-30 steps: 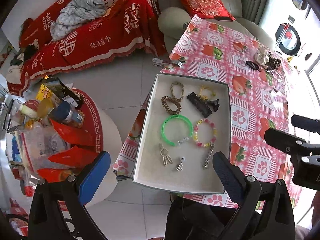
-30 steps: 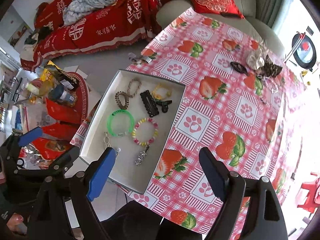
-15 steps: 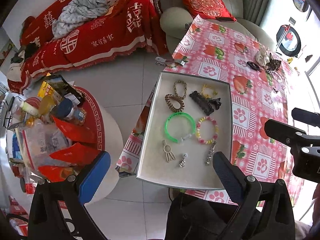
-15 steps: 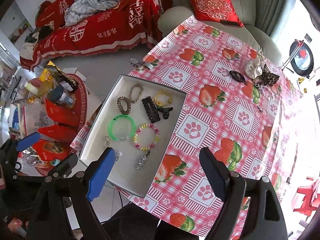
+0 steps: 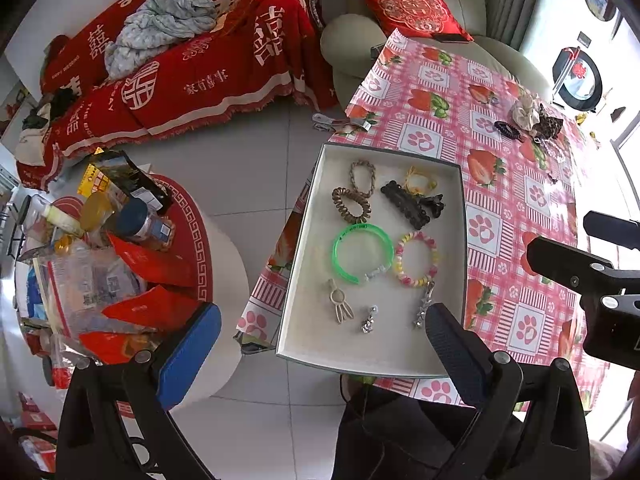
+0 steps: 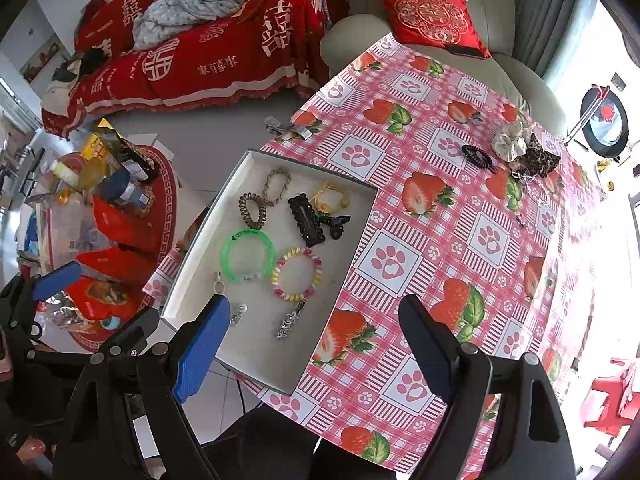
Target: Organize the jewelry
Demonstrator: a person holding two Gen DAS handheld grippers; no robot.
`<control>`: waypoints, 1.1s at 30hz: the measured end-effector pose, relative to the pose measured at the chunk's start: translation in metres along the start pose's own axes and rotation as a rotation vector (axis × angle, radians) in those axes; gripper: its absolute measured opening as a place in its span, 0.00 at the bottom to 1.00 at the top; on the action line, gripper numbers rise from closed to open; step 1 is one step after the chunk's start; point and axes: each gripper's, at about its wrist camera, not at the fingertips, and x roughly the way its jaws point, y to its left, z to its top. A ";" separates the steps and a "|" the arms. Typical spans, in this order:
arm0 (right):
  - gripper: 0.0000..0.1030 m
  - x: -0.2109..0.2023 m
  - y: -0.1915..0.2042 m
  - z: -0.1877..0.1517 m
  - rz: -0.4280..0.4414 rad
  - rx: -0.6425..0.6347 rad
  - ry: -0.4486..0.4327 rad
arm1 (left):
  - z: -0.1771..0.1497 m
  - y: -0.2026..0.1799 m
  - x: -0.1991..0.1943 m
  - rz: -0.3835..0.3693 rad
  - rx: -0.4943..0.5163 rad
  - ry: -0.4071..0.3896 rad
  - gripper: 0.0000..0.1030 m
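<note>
Both the left tool (image 5: 324, 344) and right tool (image 6: 312, 340) hang open and empty above the tray (image 5: 463, 216) (sorted pieces inside); loose scrunchies (image 6: 510, 144) wait far right on the worktop (image 6: 440, 240).

This is a home living room. At the far left a sofa (image 5: 192, 64) lies under a red throw with a crumpled grey blanket (image 5: 160, 28), and a cream armchair (image 6: 436, 24) with a red cushion (image 6: 430, 16) stands behind the desk (image 6: 460, 240), which wears a strawberry tablecloth. To the left, a small round side table (image 5: 208, 248) crowded with jars and packets stands on the tiled floor (image 5: 248, 168).
</note>
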 end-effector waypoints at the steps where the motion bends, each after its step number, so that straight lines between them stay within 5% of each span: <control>1: 0.85 0.000 0.000 -0.001 0.001 0.003 0.000 | 0.000 0.000 0.000 0.000 0.001 0.000 1.00; 33: 0.86 -0.002 0.004 0.000 0.000 0.001 -0.001 | -0.001 -0.001 -0.001 0.005 0.002 -0.001 1.00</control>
